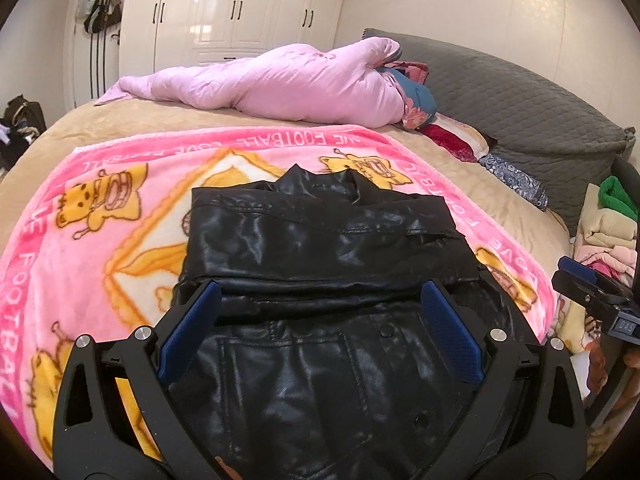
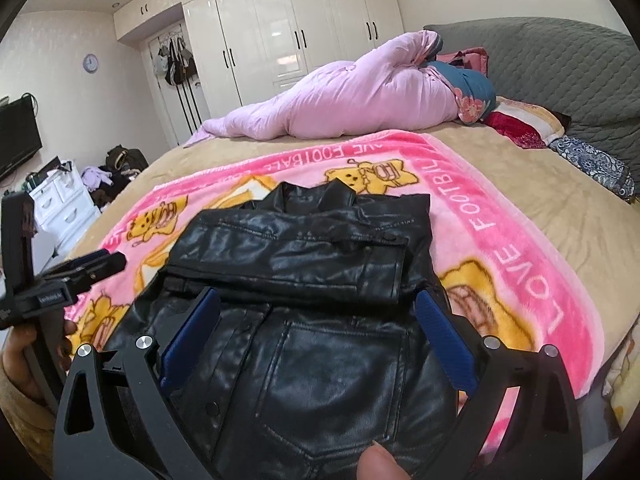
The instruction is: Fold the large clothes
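Note:
A black leather jacket lies on a pink cartoon blanket, collar pointing away, with a sleeve folded across its chest. My left gripper is open and hangs over the jacket's lower front, blue pads spread wide with nothing between them. In the right wrist view the same jacket fills the middle, and my right gripper is open above its pocket area. The right gripper shows at the left wrist view's right edge. The left gripper shows at the right wrist view's left edge, held by a hand.
The blanket covers a tan bed. A rolled pink duvet lies at the far side against a grey headboard. Stacked clothes sit at the right. White wardrobes, a TV and white drawers stand beyond.

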Demonstrator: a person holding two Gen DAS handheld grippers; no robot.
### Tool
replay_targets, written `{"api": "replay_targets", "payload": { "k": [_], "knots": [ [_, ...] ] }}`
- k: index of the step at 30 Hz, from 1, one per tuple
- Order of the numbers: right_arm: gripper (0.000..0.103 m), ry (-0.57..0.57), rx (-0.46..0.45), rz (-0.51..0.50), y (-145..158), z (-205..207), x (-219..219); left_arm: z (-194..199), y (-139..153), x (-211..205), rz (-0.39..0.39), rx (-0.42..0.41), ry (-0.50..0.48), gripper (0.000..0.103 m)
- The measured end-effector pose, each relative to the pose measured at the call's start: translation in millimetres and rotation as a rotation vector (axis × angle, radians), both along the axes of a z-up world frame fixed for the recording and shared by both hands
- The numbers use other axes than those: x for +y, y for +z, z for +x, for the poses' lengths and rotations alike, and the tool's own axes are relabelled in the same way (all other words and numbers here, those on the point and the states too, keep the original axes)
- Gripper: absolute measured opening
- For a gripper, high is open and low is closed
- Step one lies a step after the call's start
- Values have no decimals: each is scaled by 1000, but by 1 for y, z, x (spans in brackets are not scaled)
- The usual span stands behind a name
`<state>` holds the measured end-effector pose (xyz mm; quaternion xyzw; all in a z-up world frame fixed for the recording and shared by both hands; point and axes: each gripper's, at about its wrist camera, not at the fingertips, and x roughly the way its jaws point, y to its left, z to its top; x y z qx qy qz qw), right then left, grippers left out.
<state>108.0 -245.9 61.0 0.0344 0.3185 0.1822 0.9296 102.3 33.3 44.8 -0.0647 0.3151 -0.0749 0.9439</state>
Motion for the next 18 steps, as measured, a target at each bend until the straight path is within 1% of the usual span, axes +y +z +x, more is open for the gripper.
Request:
{"api": "replay_targets", "payload": {
  "k": [6, 18],
  "knots": [
    [98, -9, 22, -13, -5, -13, 1, -10, -5, 6, 1, 11, -4, 94],
    [98, -21, 61, -63, -17, -45, -1, -34, -21, 19, 35, 53, -1, 94]
  ]
}}
